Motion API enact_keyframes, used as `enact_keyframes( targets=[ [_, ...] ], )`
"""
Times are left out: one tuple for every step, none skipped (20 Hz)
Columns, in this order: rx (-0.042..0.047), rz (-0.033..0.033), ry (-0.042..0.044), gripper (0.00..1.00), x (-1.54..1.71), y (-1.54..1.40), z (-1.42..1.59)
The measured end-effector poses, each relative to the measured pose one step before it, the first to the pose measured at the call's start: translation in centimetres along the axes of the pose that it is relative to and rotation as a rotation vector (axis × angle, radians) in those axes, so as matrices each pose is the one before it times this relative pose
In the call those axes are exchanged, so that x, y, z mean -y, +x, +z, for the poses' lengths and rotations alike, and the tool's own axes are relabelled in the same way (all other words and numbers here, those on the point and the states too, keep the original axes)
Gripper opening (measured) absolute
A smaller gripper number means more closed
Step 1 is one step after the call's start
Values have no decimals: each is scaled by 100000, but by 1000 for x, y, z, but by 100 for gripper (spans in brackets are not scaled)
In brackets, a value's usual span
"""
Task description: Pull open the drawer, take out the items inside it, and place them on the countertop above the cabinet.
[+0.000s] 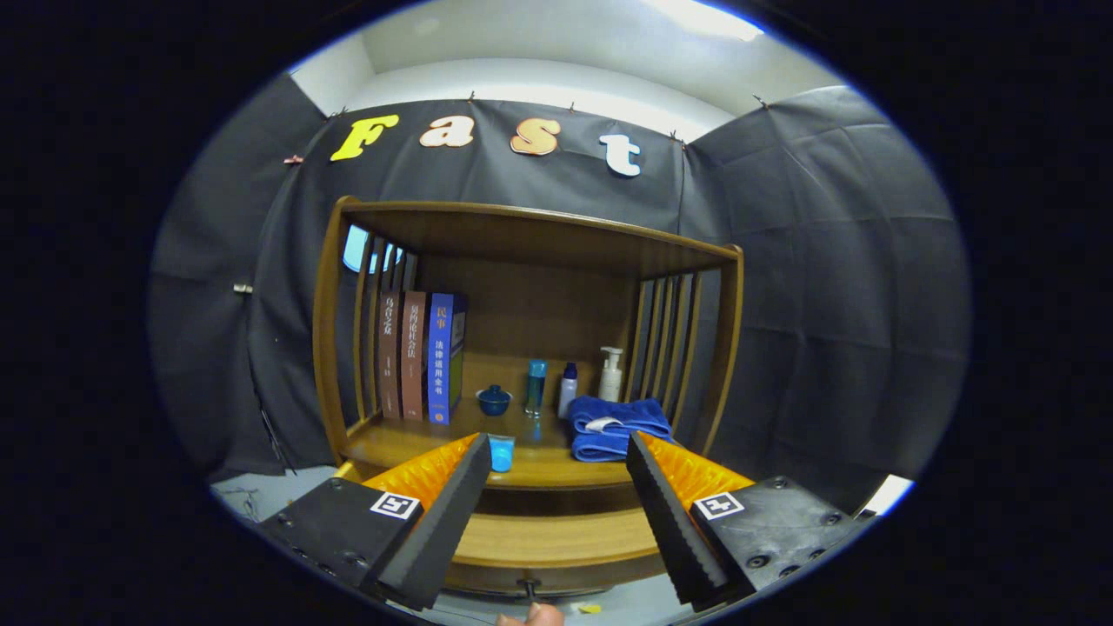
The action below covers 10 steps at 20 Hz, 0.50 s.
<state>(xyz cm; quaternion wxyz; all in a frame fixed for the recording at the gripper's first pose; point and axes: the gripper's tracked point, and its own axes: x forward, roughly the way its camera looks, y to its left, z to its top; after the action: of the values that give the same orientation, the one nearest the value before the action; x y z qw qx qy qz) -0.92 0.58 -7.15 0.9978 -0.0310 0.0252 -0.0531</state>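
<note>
The drawer (556, 543) sits at the bottom of the wooden cabinet (530, 348), just below the countertop (417, 443), and it looks shut, its curved wood front flush and its small dark knob (529, 588) low between the fingers. The gripper (556, 469) hangs in front of it with its fingers spread wide, gripping nothing and touching nothing, the drawer front and the countertop's edge showing in the gap between them. What lies inside the drawer cannot be seen. Sweeping from the left: three books (422, 356) stand upright against the slatted left side of the cabinet, two brownish and one blue. Just right of them, further back on the countertop, sits a small dark blue lidded bowl (494, 400). Nearer the front edge, right beside the tip of the left finger, there is a small light blue cup (501, 453). Moving on, a tall teal bottle (536, 386) stands upright, then a white bottle with a blue cap (568, 389) close beside it, then a white pump bottle (610, 375) near the slatted right side. In front of those bottles lies a folded blue towel (619, 428), just beyond the right finger's tip. At the very bottom, under the knob, a person's fingertip (532, 616) peeks in.
</note>
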Motion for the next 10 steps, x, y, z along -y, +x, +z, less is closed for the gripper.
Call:
enact_keyframes(
  targets=[
    [655, 706, 1550, 99, -250, -799, -699],
    [892, 695, 2189, 99, -56, -732, -728],
    [549, 795, 1705, 99, 53, -740, -887],
    [-227, -110, 655, 99, 220, -638, -1189],
    [-308, 169, 349, 99, 234, -626, -1266],
    [-355, 674, 227, 99, -45, -513, -1313],
    [-1020, 551, 464, 99, 35, -584, -1550],
    [-1755, 964, 446, 99, -52, -417, -1673],
    [-1865, 611, 191, 99, -46, -168, -1583],
    [-1591, 466, 33, 99, 119, -173, -1438]
  ],
)
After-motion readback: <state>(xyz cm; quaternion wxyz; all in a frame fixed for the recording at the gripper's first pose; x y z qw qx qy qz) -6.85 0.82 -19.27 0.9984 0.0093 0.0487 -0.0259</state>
